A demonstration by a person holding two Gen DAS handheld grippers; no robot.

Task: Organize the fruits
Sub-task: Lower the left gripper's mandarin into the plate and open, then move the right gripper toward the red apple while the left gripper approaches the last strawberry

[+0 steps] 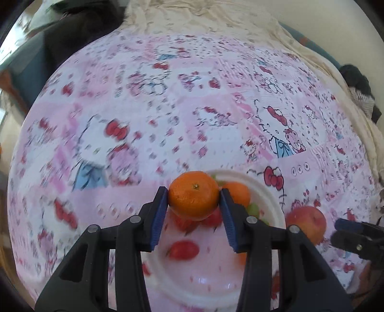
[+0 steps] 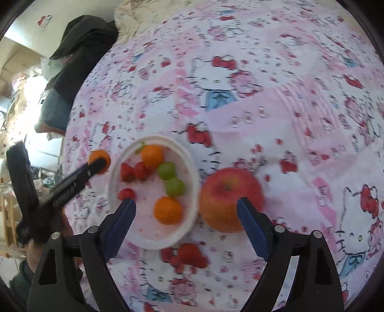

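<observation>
Prob. bedroom: cartoon-cat bedsheet [image 1: 192, 115], rumpled blanket [image 1: 196, 21].

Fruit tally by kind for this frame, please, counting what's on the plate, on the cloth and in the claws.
Mandarins: 3, two on the plate at and, one in the left claw
Green grapes: 2
Strawberries: 4
Apple: 1
Total: 10

Orange mandarin [image 1: 194, 195] between left gripper [image 1: 194, 204] blue pads [image 1: 160, 217]; black arms. White plate [image 2: 115, 177] under it: two orange mandarins [image 2: 168, 210], red strawberries [image 2: 134, 171], green grapes [image 2: 170, 177]. Red-yellow apple [image 2: 224, 192] by right gripper [image 2: 186, 228] pad. Bedsheet [image 2: 276, 108] pink-white, cartoon cats with red bows.
</observation>
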